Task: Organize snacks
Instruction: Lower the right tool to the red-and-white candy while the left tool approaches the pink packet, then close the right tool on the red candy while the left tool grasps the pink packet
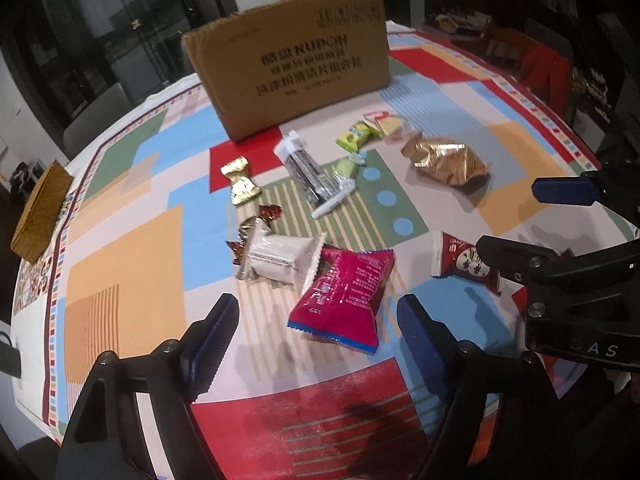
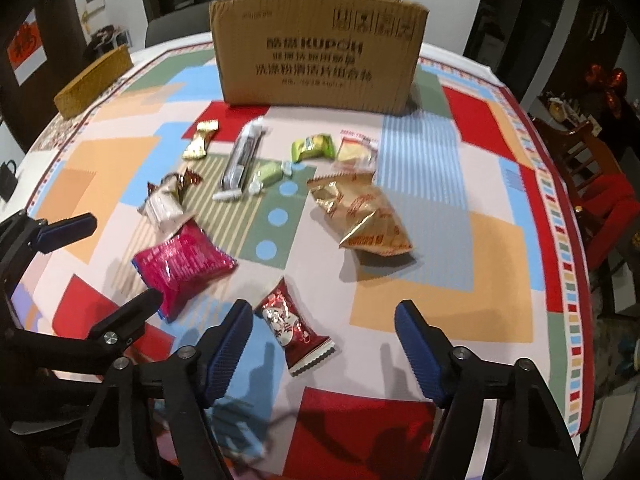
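Note:
Several snack packets lie on the patterned tablecloth in front of a cardboard box (image 1: 288, 68) (image 2: 316, 52). A magenta bag (image 1: 344, 292) (image 2: 184, 264) lies just ahead of my open left gripper (image 1: 316, 340). A small dark red packet (image 2: 292, 324) (image 1: 464, 264) lies between the fingers of my open right gripper (image 2: 324, 344), nearer the left finger. A gold bag (image 1: 448, 160) (image 2: 360, 212), green candies (image 1: 354, 138) (image 2: 314, 148), a gold candy (image 1: 240, 180) (image 2: 200, 140), a white packet (image 1: 280, 256) and a clear tube packet (image 1: 308, 176) (image 2: 240, 160) lie further back.
A woven tissue box (image 1: 38, 216) (image 2: 94, 80) sits at the table's left edge. Red chairs (image 2: 600, 184) stand to the right of the table. The right gripper shows in the left wrist view (image 1: 560, 232), close on the right.

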`<move>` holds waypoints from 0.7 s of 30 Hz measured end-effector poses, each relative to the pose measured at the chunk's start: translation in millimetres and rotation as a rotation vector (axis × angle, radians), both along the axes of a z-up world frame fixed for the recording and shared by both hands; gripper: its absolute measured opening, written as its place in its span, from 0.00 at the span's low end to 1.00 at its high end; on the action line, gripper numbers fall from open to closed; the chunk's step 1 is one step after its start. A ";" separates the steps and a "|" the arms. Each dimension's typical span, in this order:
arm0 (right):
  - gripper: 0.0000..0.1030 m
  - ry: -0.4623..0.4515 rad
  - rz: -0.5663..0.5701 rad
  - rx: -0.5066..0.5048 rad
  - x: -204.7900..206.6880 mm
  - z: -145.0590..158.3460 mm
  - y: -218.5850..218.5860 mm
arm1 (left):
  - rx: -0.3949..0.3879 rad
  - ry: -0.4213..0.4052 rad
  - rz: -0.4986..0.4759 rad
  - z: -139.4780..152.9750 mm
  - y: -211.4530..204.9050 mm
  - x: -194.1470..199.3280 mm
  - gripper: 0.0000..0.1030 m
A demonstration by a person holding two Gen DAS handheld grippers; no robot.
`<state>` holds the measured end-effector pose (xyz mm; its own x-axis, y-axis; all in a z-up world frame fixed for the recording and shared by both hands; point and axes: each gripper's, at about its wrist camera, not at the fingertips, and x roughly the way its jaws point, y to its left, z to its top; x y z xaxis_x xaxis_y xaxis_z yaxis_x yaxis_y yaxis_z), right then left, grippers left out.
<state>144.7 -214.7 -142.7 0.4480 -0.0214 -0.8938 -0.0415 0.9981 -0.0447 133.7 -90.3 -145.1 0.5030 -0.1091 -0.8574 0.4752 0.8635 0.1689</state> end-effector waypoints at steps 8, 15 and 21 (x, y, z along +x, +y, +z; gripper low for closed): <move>0.60 0.063 0.039 0.012 8.5 -17.9 1.2 | 0.024 0.041 -0.036 -15.9 -8.7 7.4 0.64; 0.49 0.125 0.078 0.049 15.6 -33.1 7.3 | 0.031 0.079 -0.051 -27.8 -11.5 15.0 0.54; 0.36 0.144 0.101 0.068 18.0 -37.9 11.8 | 0.025 0.082 -0.051 -30.3 -10.6 16.1 0.50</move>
